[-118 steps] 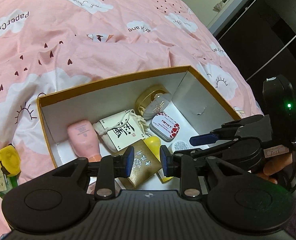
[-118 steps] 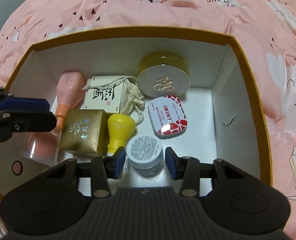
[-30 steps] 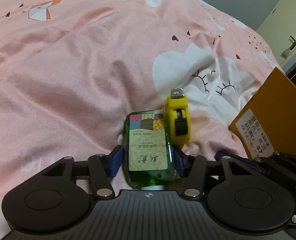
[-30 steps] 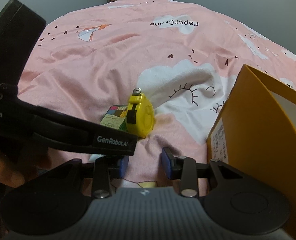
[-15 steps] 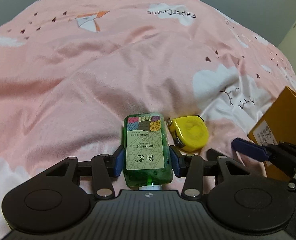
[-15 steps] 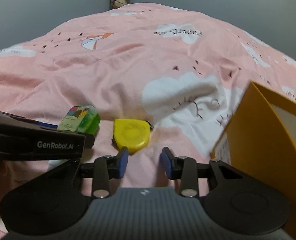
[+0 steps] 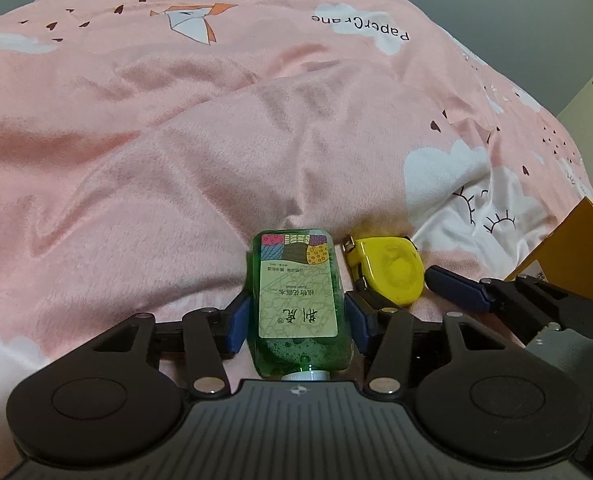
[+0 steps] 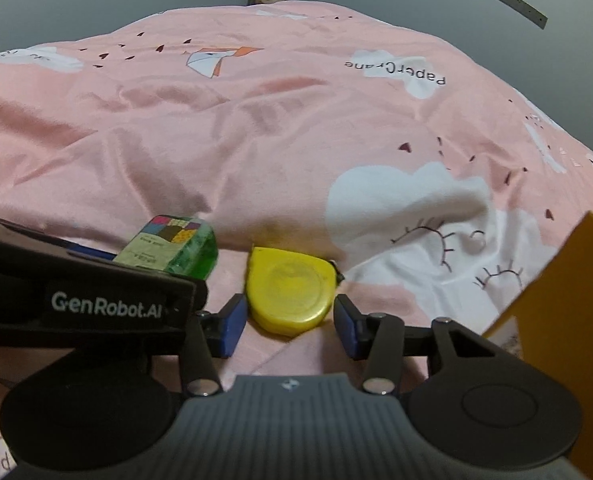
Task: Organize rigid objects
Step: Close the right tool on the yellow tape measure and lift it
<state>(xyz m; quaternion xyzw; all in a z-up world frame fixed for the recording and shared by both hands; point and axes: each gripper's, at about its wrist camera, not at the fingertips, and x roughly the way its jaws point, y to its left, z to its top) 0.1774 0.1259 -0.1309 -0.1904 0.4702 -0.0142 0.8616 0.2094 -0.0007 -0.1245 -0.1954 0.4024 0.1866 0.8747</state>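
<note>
The bottle (image 7: 299, 304) is clear green plastic, paper-labelled; the tape measure (image 8: 288, 296) glossy yellow plastic; the bedspread (image 7: 184, 152) soft, matt cloth.

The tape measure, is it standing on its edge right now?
No, the tape measure lies flat on the blanket, round face up.

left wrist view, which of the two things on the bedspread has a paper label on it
The green bottle, lying flat between the left gripper's fingers, carries a pale printed label. The yellow tape measure beside it has none showing.
</note>
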